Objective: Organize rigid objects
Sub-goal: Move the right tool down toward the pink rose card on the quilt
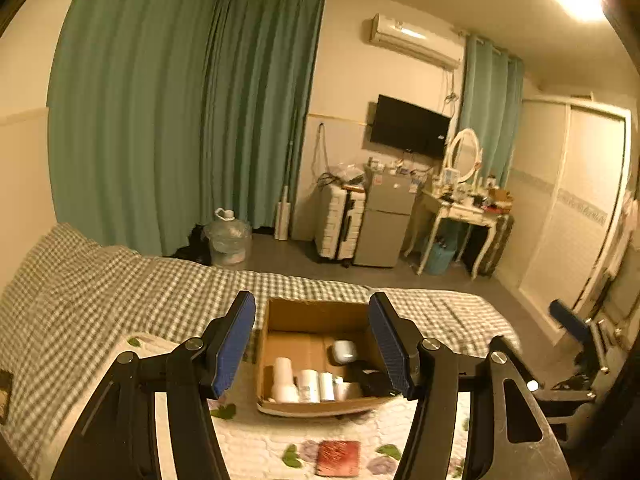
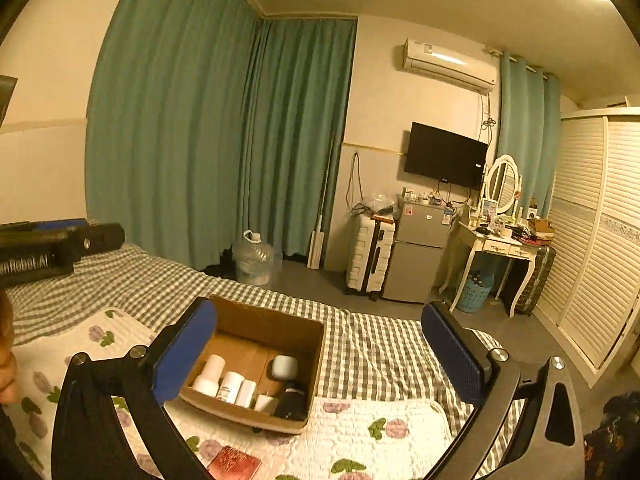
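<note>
Though dimly lit, cardboard box (image 2: 256, 364) found on bed (image 2: 372, 344), holding white bottles (image 2: 224, 380), dark jar (image 2: 292, 402): judged light, stiff, smooth; best gripped across bodies. Red booklet (image 2: 236, 464) noted before box. Left tool (image 1: 312, 344) and right tool (image 2: 320, 356) spread, empty.

The left hand-held gripper (image 1: 312, 344) is raised above the bed (image 1: 120, 284), its blue pads wide apart and nothing between them. Beyond the pads an open cardboard box (image 1: 316, 316) sits on a white floral quilt (image 1: 256, 448); inside it are white bottles (image 1: 300, 382), a small white case (image 1: 345, 351) and a dark object (image 1: 370, 380). A small red book (image 1: 338, 458) lies on the quilt in front of the box.
</note>
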